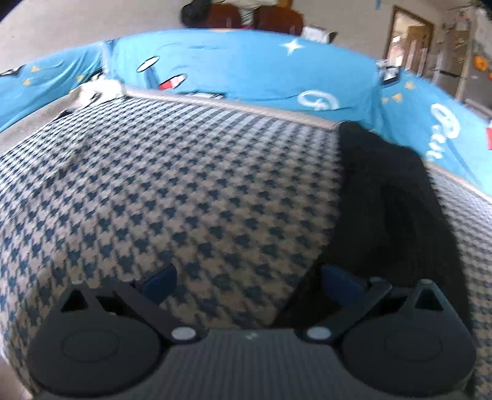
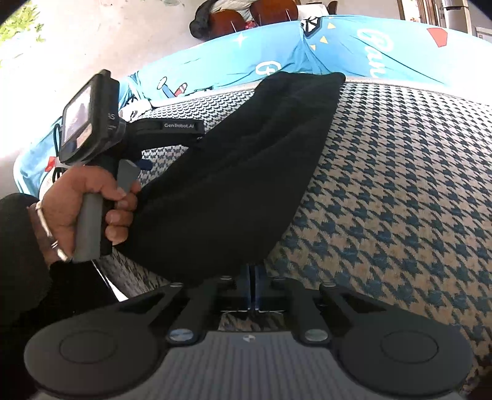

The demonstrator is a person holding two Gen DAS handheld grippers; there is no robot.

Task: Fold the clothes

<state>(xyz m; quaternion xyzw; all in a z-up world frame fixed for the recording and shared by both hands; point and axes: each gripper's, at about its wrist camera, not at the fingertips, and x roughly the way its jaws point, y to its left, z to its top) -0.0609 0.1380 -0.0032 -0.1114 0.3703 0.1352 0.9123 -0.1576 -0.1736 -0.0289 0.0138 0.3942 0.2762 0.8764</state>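
Observation:
A black garment (image 2: 246, 166) lies in a long strip on the blue-and-beige houndstooth cover (image 2: 399, 184). My right gripper (image 2: 253, 277) is at its near edge, jaws together and pinching the black cloth. In the left wrist view the same black garment (image 1: 384, 200) runs along the right side. My left gripper (image 1: 249, 281) is open just above the houndstooth cover (image 1: 184, 184). Its right finger (image 1: 338, 280) is at the garment's left edge and nothing is between the pads. A person's hand (image 2: 83, 203) holds the left tool's grey handle at the garment's left side.
A bright blue printed sheet (image 1: 246, 70) covers the surface beyond the cover's far edge. A crumpled white cloth (image 1: 95, 89) lies at the far left corner. Brown wooden chairs (image 1: 276, 18) stand behind, and a doorway (image 1: 412, 40) is at the far right.

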